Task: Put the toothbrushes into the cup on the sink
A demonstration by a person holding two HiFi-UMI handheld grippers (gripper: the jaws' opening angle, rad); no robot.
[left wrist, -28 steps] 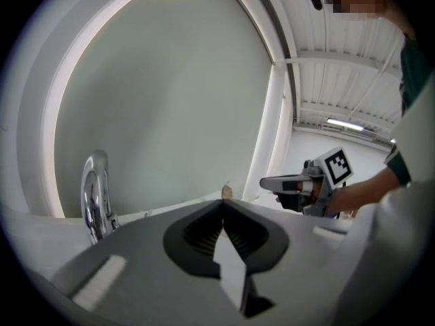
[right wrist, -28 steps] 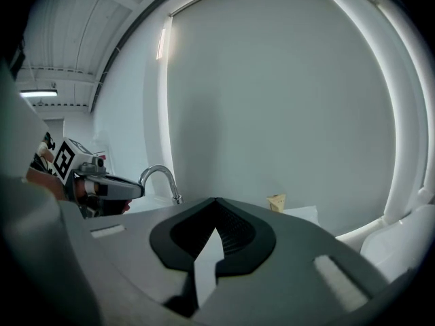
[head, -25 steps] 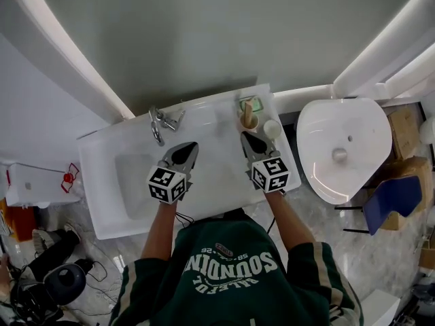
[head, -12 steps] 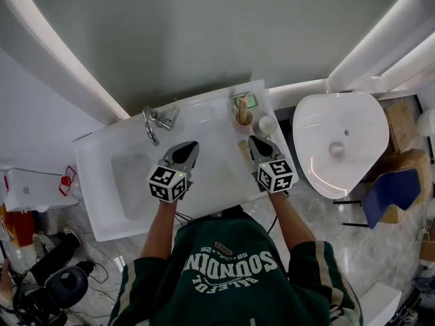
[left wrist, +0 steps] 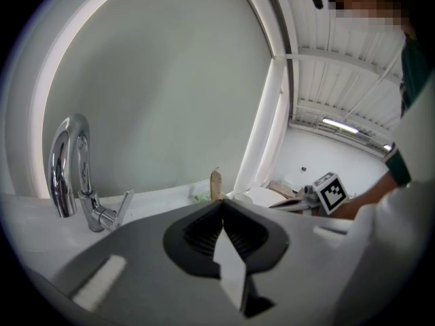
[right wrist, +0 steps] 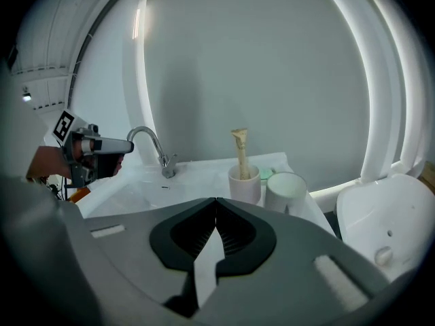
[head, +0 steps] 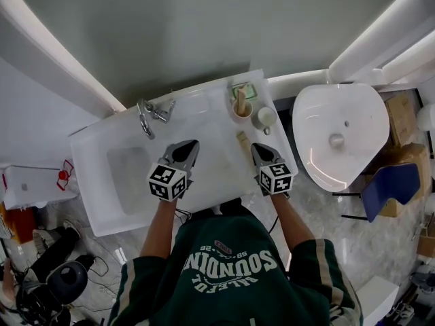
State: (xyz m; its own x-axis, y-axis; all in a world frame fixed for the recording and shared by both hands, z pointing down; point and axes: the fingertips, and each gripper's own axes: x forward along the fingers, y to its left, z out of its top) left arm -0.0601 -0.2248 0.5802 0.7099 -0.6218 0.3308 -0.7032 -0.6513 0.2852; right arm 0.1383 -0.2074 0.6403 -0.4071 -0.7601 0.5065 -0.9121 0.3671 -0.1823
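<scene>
A beige wooden-handled toothbrush [head: 242, 140] lies flat on the white sink surface [head: 207, 129], just left of the right tool [head: 259, 151], with its long axis running near to far. The left tool [head: 188, 146] is well apart from it. Both tools have their jaws pressed together and hold nothing. The pale round cup [head: 239, 110], with a second toothbrush [head: 239, 100] standing in it, sits just beyond the lying one, at the far right.

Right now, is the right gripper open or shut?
Shut. In its own view the right gripper has its jaws closed tip to tip, with no toothbrush between them.
</scene>
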